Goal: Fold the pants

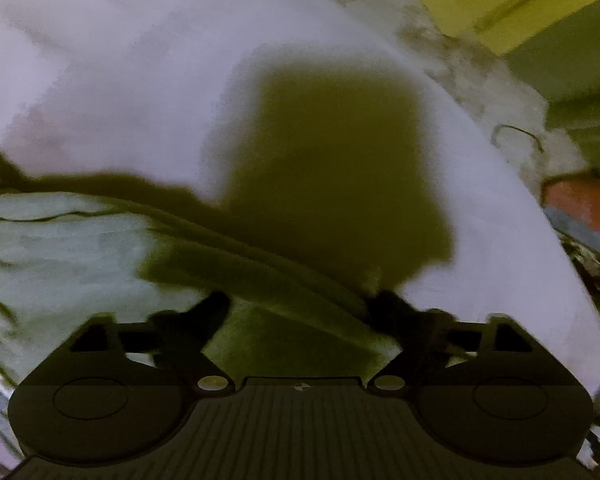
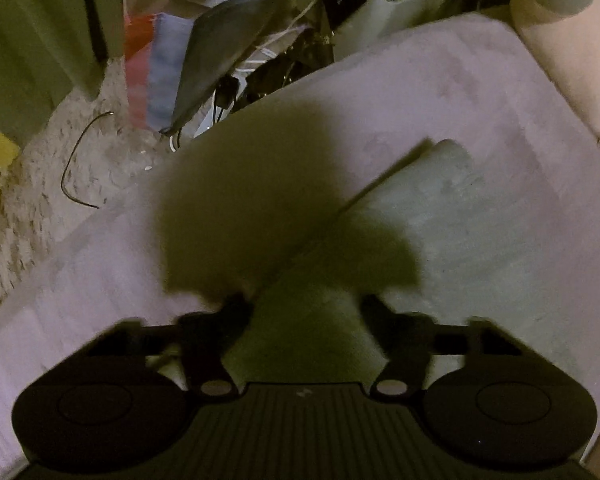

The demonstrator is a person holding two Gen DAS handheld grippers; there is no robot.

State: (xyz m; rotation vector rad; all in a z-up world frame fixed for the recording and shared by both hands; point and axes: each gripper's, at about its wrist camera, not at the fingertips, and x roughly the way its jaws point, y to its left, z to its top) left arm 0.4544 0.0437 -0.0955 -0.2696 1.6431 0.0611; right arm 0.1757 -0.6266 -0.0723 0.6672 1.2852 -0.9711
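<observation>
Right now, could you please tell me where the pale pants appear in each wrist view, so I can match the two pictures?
Left wrist view: the pants lie at lower left, running under the left hand-held gripper.
Right wrist view: the pants fill centre right, their edge reaching between the fingers of the right hand-held gripper.
Shared landmark: the lilac bed sheet beneath them.

One garment, two grippers, one work surface.
One pair of pale pants (image 2: 479,232) lies on one lavender-covered surface (image 2: 419,92); two grippers, left (image 1: 300,304) and right (image 2: 303,308); on the shaggy rug (image 2: 40,184), one loose black wire (image 2: 76,160).
</observation>
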